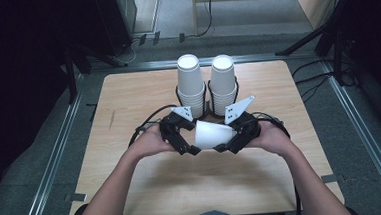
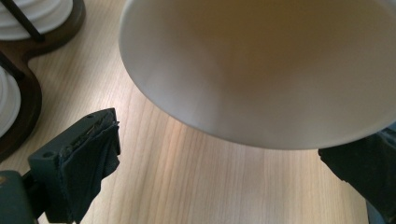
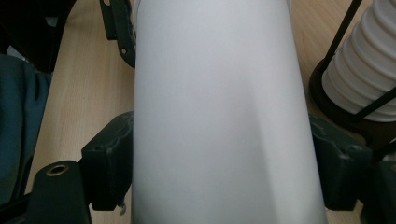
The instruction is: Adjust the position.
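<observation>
A white paper cup (image 1: 210, 134) lies on its side just above the wooden table (image 1: 133, 186), between my two grippers. My right gripper (image 1: 229, 135) is shut on the cup. In the right gripper view its pads (image 3: 112, 158) press both sides of the cup's wall (image 3: 219, 116). My left gripper (image 1: 189, 136) stands open at the cup's wide end. In the left gripper view the cup (image 2: 261, 70) hangs above and between the spread jaws, and the left pad (image 2: 93, 154) is clear of it.
Two tall stacks of white cups (image 1: 189, 85) (image 1: 223, 83) stand in a dark wire holder (image 1: 208, 104) just behind the grippers. The holder's base (image 2: 28, 93) and a stack (image 3: 369, 70) lie close by. A person's forearms come in from the front edge.
</observation>
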`<act>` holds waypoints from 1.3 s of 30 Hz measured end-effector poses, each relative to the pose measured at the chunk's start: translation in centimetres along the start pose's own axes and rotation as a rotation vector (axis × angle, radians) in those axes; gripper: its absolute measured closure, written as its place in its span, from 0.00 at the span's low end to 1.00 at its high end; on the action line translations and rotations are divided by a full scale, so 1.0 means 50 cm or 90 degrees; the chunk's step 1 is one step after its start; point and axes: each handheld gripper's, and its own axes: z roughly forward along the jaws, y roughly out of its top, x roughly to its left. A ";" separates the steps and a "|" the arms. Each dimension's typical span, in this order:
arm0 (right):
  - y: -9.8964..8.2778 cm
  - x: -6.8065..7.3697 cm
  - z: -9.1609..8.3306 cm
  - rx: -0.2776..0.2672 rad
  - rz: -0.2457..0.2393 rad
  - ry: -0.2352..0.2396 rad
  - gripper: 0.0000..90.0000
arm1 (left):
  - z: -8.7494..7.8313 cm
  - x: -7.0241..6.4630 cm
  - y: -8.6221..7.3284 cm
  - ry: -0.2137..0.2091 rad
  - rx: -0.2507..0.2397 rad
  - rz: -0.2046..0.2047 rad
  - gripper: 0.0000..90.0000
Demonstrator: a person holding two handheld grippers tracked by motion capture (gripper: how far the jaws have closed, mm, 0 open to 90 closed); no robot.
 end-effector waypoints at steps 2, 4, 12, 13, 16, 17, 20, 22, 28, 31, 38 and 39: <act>0.001 0.001 -0.002 -0.010 -0.005 0.003 0.23 | 0.000 -0.004 0.000 -0.002 -0.011 -0.002 0.00; 0.003 0.002 -0.004 -0.017 -0.005 0.006 0.23 | 0.001 -0.007 0.001 -0.005 -0.018 -0.002 0.00; 0.009 0.006 -0.003 -0.032 -0.015 0.019 0.23 | 0.010 -0.011 0.007 -0.020 -0.033 -0.001 0.00; 0.010 0.007 -0.002 -0.033 -0.018 0.019 0.23 | 0.010 -0.012 0.007 -0.021 -0.033 0.000 0.00; 0.011 0.008 0.003 -0.032 -0.024 0.021 0.23 | 0.010 -0.013 0.008 -0.023 -0.038 0.007 0.00; 0.012 0.008 0.004 -0.032 -0.022 0.023 0.23 | 0.010 -0.013 0.008 -0.025 -0.040 0.008 0.01; 0.012 0.009 0.005 -0.031 -0.020 0.023 0.23 | 0.007 -0.015 0.007 -0.033 -0.053 0.015 0.07; 0.012 0.009 0.005 -0.031 -0.019 0.024 0.23 | 0.005 -0.016 0.007 -0.033 -0.055 0.019 0.08; 0.012 0.009 0.006 -0.031 -0.021 0.024 0.24 | 0.003 -0.015 0.006 -0.034 -0.052 0.020 0.12; 0.012 0.009 0.006 -0.029 -0.017 0.026 0.24 | 0.004 -0.014 0.006 -0.035 -0.047 0.017 0.13; 0.011 0.008 0.009 -0.020 -0.009 0.029 0.24 | 0.006 -0.013 0.005 -0.039 -0.043 0.015 0.13; 0.012 0.008 0.009 -0.020 -0.008 0.029 0.24 | 0.006 -0.013 0.005 -0.038 -0.042 0.016 0.13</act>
